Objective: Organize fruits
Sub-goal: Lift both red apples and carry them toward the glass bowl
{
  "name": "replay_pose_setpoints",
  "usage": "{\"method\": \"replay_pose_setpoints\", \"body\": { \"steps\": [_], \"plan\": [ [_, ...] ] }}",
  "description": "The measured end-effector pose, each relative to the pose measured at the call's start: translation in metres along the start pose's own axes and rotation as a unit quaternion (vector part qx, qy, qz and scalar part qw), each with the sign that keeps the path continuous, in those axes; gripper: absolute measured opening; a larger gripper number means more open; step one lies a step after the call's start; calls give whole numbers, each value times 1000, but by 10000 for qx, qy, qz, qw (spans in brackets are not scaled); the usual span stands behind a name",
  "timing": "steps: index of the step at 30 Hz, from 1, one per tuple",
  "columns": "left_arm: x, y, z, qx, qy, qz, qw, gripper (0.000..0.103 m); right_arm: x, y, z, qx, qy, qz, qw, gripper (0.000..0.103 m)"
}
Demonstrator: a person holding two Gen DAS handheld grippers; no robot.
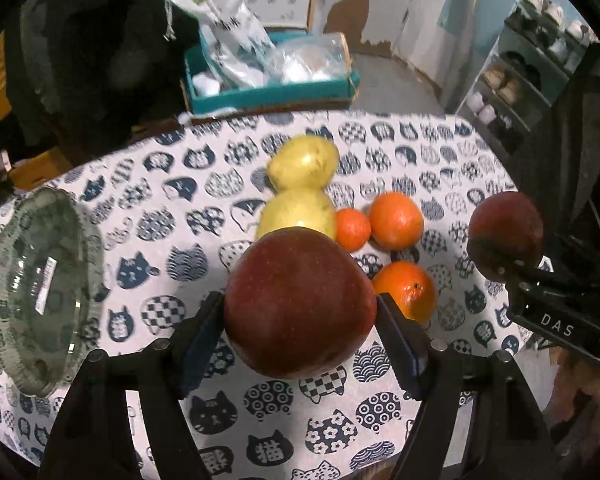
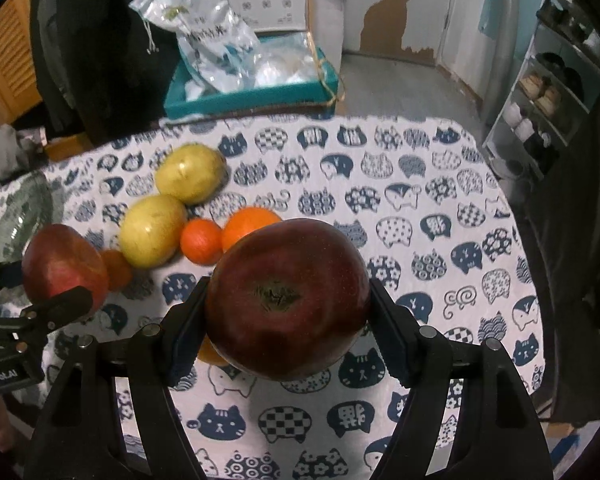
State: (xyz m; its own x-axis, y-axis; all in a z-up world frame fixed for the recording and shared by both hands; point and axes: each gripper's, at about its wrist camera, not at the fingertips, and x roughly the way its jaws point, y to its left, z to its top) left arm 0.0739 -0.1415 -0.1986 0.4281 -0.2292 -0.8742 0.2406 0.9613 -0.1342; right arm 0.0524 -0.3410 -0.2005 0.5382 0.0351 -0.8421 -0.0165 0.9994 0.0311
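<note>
Two red apples, both lifted above the worktop (image 1: 380, 152): your left gripper (image 1: 300, 316) fingers clamp one apple (image 1: 300, 300); your right gripper (image 2: 288, 312) fingers clamp the other apple (image 2: 288, 300); on the cloth: two yellow pears (image 1: 304, 160), three oranges (image 1: 396, 220); one glass bowl (image 1: 40, 300) left.

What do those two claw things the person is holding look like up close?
Both are matte black plastic. The left gripper and right gripper each have two flat fingers lined with dark blue ridged pads and joined by silver round pins. White "DAS" lettering marks the right one's side, and partial white lettering marks the left one's body. No cables show.
</note>
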Motion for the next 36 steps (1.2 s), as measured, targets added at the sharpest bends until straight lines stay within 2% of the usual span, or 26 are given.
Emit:
{"method": "replay_pose_setpoints", "body": {
  "steps": [13,24,36],
  "plan": [
    [-56,14,6,65,-737,211,9970,77,-47,22,21,-183,-688,165,9973,74],
    [-101,30,12,74,-1297,332,9910,77,-85,47,37,-362,-1223,349,9912,74],
    [-139,71,12,-176,-1720,652,9828,77,-102,94,58,-580,-1466,819,9841,74]
  ]
}}
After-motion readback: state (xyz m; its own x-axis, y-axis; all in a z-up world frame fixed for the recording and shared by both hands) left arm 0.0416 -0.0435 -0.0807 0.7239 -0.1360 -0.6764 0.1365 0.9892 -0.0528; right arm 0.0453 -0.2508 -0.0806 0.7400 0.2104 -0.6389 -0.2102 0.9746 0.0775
